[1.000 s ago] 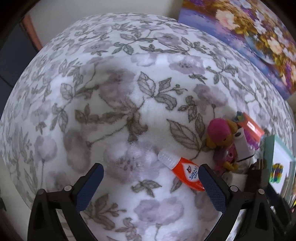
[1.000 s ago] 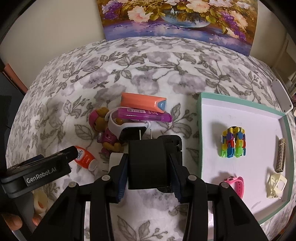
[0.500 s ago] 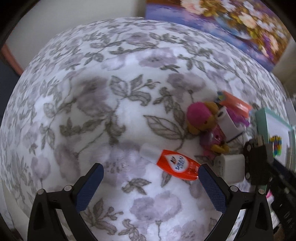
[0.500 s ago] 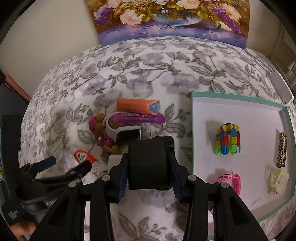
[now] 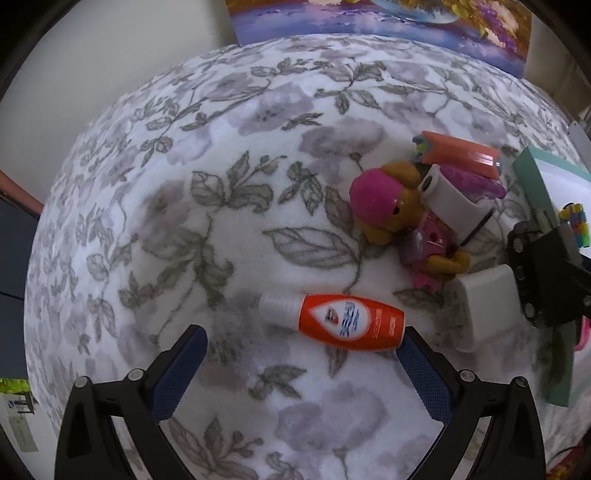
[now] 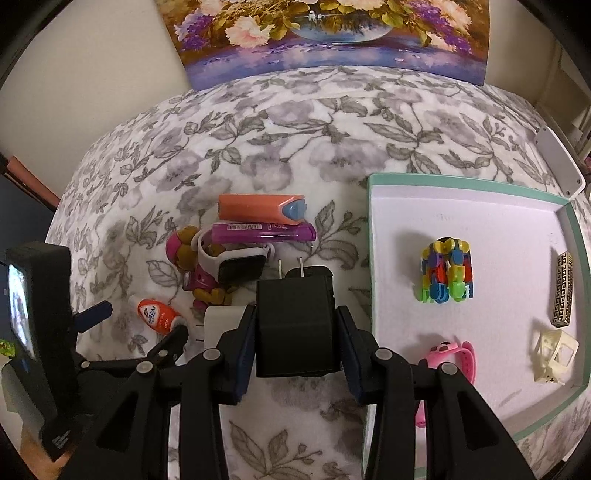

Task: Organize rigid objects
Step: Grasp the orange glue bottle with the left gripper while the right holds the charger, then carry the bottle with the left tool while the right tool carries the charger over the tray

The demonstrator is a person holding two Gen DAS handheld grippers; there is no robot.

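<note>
An orange bottle (image 5: 347, 321) with a white cap lies on the floral cloth (image 5: 229, 155). My left gripper (image 5: 303, 365) is open; the bottle's base touches the tip of its right finger (image 5: 424, 373). My right gripper (image 6: 295, 332) is shut on a black plug adapter (image 6: 295, 325), held above the cloth just left of the green-rimmed tray (image 6: 461, 182). A pile beyond it holds a pink toy dog (image 6: 181, 247), a white watch (image 6: 236, 262), a purple tube (image 6: 262, 232), an orange case (image 6: 258, 208) and a white charger (image 5: 480, 302).
The tray holds a colourful block toy (image 6: 447, 277), a gold patterned bar (image 6: 563, 293), a cream clip (image 6: 554, 354) and a pink watch (image 6: 454, 354). A flower painting (image 6: 332, 33) leans at the back. A white strip (image 6: 559, 164) lies behind the tray.
My left gripper has swung right and closed in on the orange bottle, which now lies near its right finger. The right gripper keeps the black adapter and has drifted slightly.
</note>
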